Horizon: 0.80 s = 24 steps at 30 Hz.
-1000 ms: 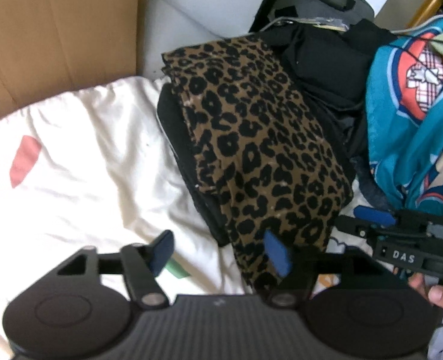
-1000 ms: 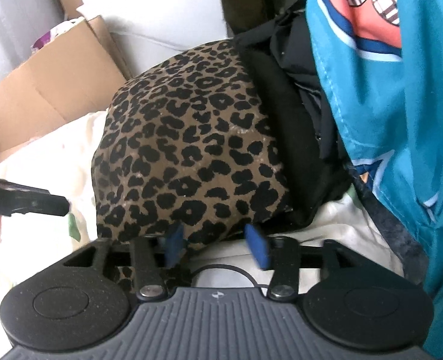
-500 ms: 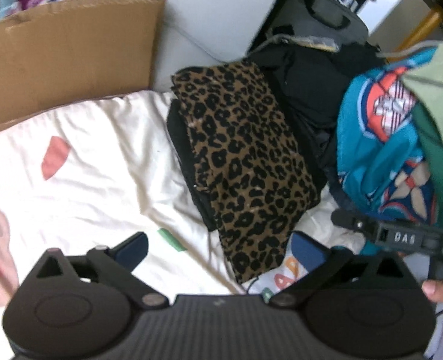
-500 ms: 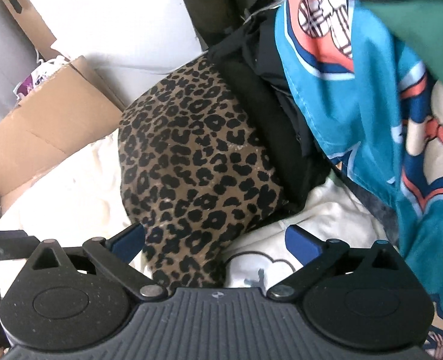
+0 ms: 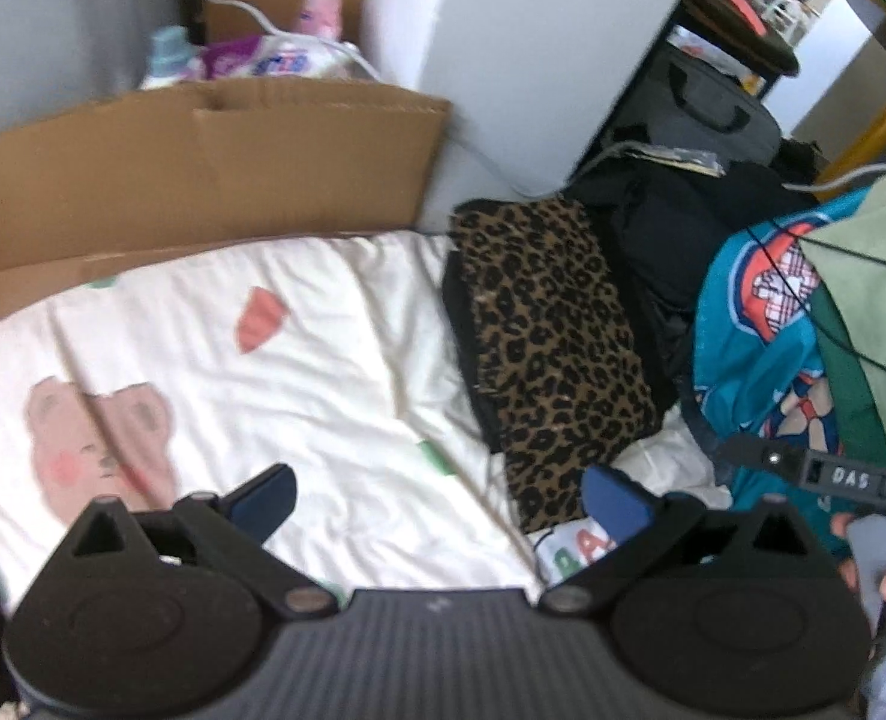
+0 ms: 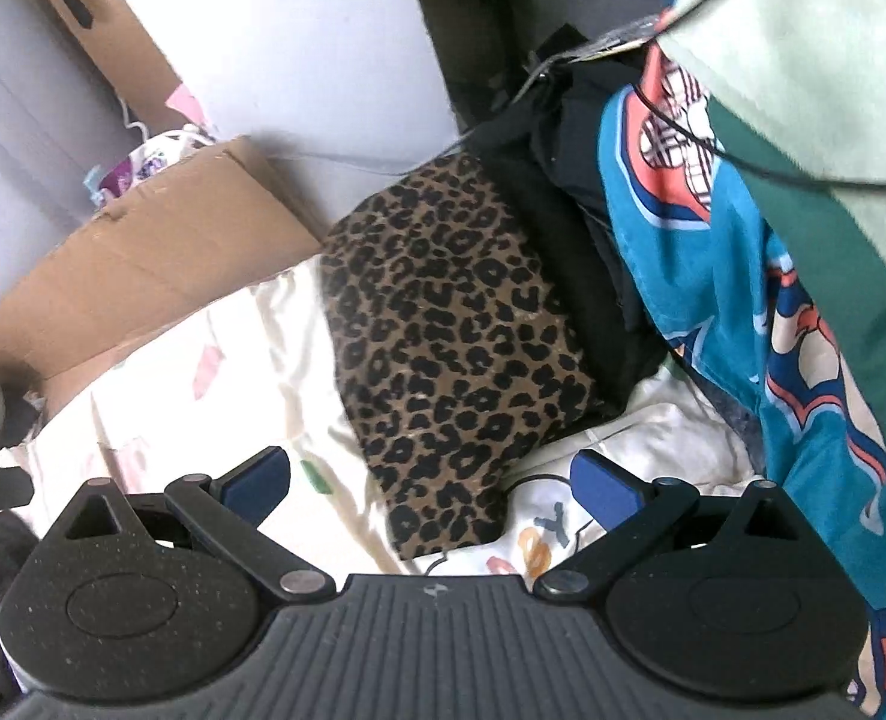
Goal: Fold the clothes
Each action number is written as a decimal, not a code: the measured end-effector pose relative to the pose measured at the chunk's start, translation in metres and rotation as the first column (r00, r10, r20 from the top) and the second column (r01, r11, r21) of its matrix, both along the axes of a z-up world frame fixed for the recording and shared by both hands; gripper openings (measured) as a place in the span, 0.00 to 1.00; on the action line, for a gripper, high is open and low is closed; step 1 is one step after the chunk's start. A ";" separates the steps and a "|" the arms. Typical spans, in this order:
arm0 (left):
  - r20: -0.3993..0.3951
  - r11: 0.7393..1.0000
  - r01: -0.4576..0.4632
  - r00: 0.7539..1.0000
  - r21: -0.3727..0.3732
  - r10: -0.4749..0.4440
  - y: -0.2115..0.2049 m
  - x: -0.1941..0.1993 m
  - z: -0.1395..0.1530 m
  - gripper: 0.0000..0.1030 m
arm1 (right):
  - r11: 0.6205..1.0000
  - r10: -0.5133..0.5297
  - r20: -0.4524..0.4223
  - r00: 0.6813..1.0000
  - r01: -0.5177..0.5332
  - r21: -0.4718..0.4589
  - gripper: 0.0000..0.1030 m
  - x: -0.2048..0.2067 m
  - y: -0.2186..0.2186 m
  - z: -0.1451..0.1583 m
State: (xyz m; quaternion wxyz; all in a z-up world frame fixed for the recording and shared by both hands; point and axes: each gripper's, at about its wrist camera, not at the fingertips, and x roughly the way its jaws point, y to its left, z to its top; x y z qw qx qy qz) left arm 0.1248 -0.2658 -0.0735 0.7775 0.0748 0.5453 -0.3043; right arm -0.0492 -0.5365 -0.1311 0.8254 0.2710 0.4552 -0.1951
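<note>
While both tongs stand wide apart with nothing between their blue pads, the leopard-print garment (image 5: pixel 553 348) lies as a flat, narrow rectangle on the cream printed bedsheet (image 5: pixel 299 372), along the sheet's right side, on top of a folded black garment (image 5: pixel 463 354) whose edge shows beneath it. By its squared edges it already looks folded; whether this task made it so cannot be told.

The left gripper (image 5: pixel 437 501) hovers over the near part of the sheet, its right pad just short of the leopard piece's near end. The right gripper (image 6: pixel 431 483) hangs over that same near end, which shows between its spread fingers, and it holds nothing. In the left view, a hand (image 5: pixel 874 570) shows at the right edge, on the other gripper's handle.

To the right, just beside the stack, a teal patterned garment (image 6: pixel 718 276) and a pale green one (image 6: pixel 814 60) sit heaped and loose, with a dark pile of clothes (image 5: pixel 670 222) behind. A cardboard box (image 5: pixel 191 168) stands at the sheet's far edge.

The main risk I see is to the stack. A pad dropping low near its end could catch the top layer and drag the fold open, or slide it off the black piece below. Pulling a loose item from the crowded heap could also tug its neighbours over the folded pair. A thin dark cable (image 6: pixel 706 150) runs across the teal cloth and might snag if that piece is lifted
</note>
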 end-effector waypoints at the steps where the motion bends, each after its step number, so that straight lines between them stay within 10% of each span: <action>1: 0.000 1.000 -0.016 1.000 0.003 0.016 0.006 0.000 0.006 1.00 | 1.000 0.003 -0.003 1.000 -0.003 0.003 1.00 0.001 0.002 0.006; 24: 0.030 0.974 -0.222 0.975 0.054 0.221 0.119 -0.041 0.120 1.00 | 0.981 0.193 0.002 0.981 -0.192 -0.035 1.00 0.013 0.064 0.149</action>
